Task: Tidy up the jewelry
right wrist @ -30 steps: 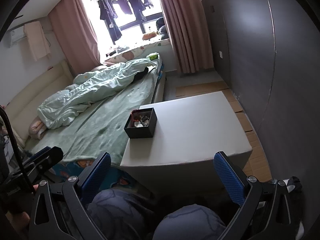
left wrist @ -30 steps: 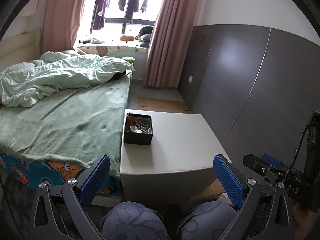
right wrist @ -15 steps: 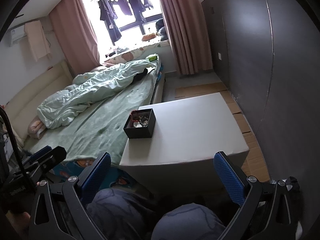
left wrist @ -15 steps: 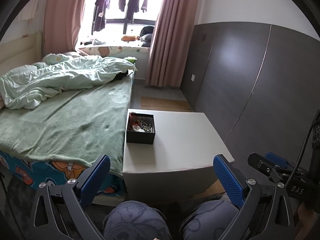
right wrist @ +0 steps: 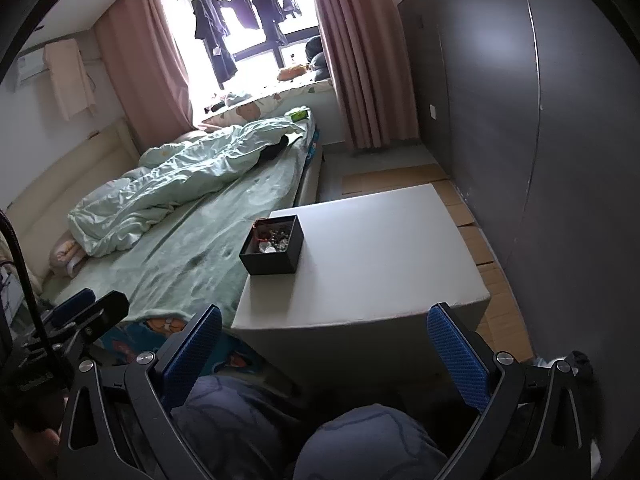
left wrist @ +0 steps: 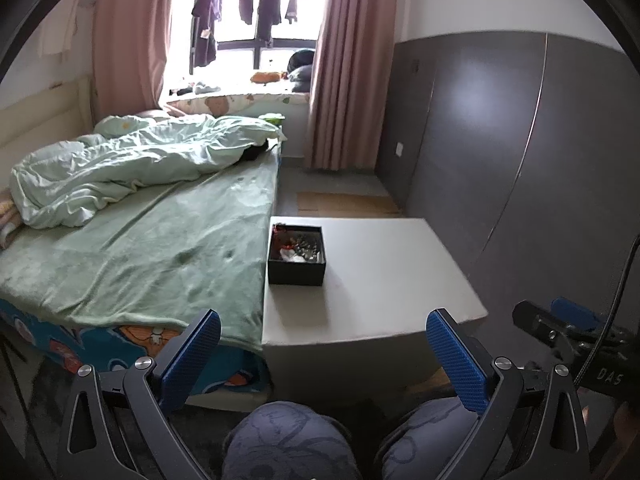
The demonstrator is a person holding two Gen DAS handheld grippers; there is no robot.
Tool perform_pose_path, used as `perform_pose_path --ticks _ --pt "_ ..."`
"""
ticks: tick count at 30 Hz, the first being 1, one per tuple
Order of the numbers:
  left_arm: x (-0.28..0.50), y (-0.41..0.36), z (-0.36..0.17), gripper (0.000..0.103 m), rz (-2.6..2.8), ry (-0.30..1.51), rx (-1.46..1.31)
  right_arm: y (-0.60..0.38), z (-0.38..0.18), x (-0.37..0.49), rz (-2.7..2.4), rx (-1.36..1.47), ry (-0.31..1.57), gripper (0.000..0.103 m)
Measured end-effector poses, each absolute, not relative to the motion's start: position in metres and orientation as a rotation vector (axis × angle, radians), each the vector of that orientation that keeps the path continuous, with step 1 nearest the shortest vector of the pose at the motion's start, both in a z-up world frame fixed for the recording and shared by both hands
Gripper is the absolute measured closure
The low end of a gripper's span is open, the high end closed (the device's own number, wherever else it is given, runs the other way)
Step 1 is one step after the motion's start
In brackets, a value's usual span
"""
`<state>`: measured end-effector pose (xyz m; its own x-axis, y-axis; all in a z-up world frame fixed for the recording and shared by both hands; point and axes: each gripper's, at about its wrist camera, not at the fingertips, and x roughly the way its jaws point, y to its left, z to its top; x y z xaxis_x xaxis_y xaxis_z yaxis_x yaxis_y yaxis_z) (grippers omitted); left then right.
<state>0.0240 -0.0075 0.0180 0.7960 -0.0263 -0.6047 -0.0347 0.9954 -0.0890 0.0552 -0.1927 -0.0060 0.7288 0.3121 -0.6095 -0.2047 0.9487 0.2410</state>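
Jewelry point(left wrist: 297, 245) lies in a mixed heap inside an open black box point(left wrist: 296, 273); red, white and metallic bits show, but single pieces are too small to tell apart. Whether this heap is sorted already or waits for sorting, the pictures do not settle.

By size, the bed point(left wrist: 132, 248) with its green sheet fills the left of the room, a rumpled quilt point(left wrist: 132, 164) piled toward the window. Touching the bed's side stands the white desk point(left wrist: 384, 272), bare apart from the box, which sits at the desk's left edge, just beside the mattress.

Both tools hang low, well short of the desk's near edge, over the person's knees point(left wrist: 292, 440). The left gripper point(left wrist: 324, 350) has its fingers wide apart and holds nothing. The right gripper point(right wrist: 325, 350) is the same: fingers spread, nothing between them.

Any work on the box would likely go best with one gripper steadying a wall of it, since it looks light and sits near the edge by the bed, where a nudge could tip it off. The other could then reach in from above, fingers narrowed, and pinch one piece at a time so chains do not drag others along.
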Motion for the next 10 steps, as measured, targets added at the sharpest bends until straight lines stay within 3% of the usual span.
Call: perform_pose_path --ticks 10 --pt "0.039 -0.009 0.006 0.0 -0.013 0.646 -0.071 -0.188 -0.025 0.075 0.271 0.167 0.74 0.0"
